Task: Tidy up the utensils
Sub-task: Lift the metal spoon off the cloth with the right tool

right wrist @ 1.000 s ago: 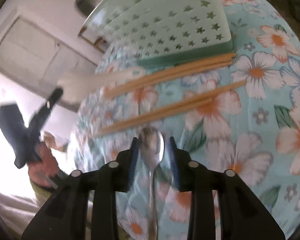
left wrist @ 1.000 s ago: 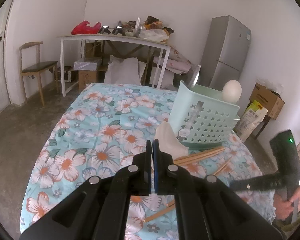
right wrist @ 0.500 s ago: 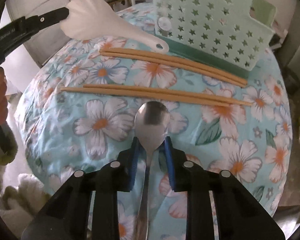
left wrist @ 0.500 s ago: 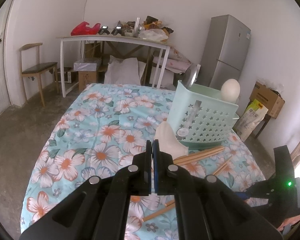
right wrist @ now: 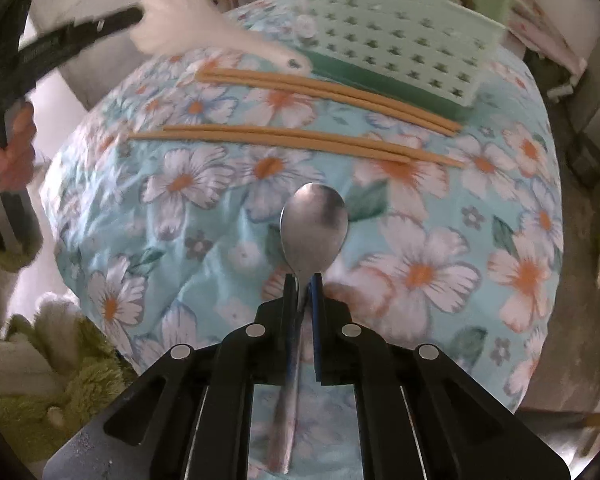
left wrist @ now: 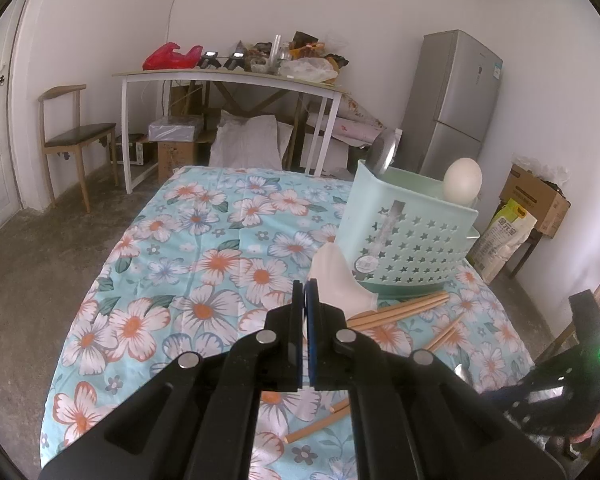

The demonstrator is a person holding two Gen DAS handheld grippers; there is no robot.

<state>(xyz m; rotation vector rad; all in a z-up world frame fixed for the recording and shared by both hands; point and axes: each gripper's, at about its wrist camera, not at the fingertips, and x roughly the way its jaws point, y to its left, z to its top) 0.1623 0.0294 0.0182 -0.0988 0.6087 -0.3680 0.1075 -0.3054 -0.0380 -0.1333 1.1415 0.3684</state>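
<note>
My left gripper (left wrist: 305, 292) is shut on a white rice paddle (left wrist: 338, 278), held above the flowered tablecloth beside the mint-green star-holed basket (left wrist: 408, 236). The paddle (right wrist: 204, 28) and left gripper also show in the right wrist view. My right gripper (right wrist: 304, 280) is shut on a metal spoon (right wrist: 314, 228) at its neck, bowl pointing forward over the cloth. Two pairs of wooden chopsticks (right wrist: 300, 140) lie on the cloth between the spoon and the basket (right wrist: 400, 28). In the left wrist view the chopsticks (left wrist: 400, 310) lie in front of the basket.
The basket holds a white ladle (left wrist: 462, 180) and a metal utensil (left wrist: 382, 154). The table's edge drops off close to the right gripper. Behind stand a cluttered white table (left wrist: 228, 76), a chair (left wrist: 76, 136) and a fridge (left wrist: 456, 108).
The right gripper's jaws have closed onto the spoon's neck and it has swung to face the basket. The left gripper with the paddle has stayed in place.
</note>
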